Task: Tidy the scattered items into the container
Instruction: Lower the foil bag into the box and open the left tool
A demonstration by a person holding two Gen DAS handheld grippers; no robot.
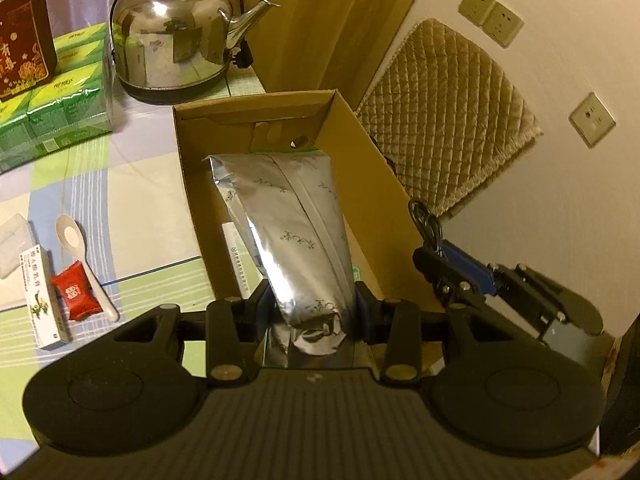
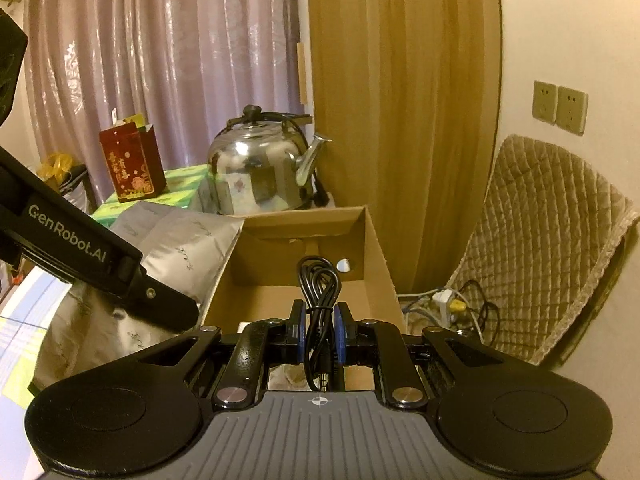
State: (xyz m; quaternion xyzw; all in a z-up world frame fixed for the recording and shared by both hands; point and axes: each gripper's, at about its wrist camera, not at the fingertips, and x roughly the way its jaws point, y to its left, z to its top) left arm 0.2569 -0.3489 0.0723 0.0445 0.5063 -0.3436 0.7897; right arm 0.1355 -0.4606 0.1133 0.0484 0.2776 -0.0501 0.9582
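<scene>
The left gripper (image 1: pixel 310 306) is clamped on a silver foil pouch (image 1: pixel 288 220), gripping its near, crumpled end — the rest of the pouch stretches away over the open cardboard box (image 1: pixel 376 184), far end tilted down inside it. A white strip-like item (image 1: pixel 236 254) lies on the box floor just left of the pouch. To the right, the right gripper (image 2: pixel 320 332) is pinched tight on a coiled black cable (image 2: pixel 318 284), held above the near end of the same box, the loops standing up between the blue pads (image 2: pixel 340 336). Out on the checked tablecloth (image 1: pixel 140 200), left of the box: a white spoon (image 1: pixel 78 254), a red candy packet (image 1: pixel 74 290) touching the spoon's handle, and a small white medicine box (image 1: pixel 42 294) just beside it. A steel kettle (image 1: pixel 176 32) sits beyond the box.
</scene>
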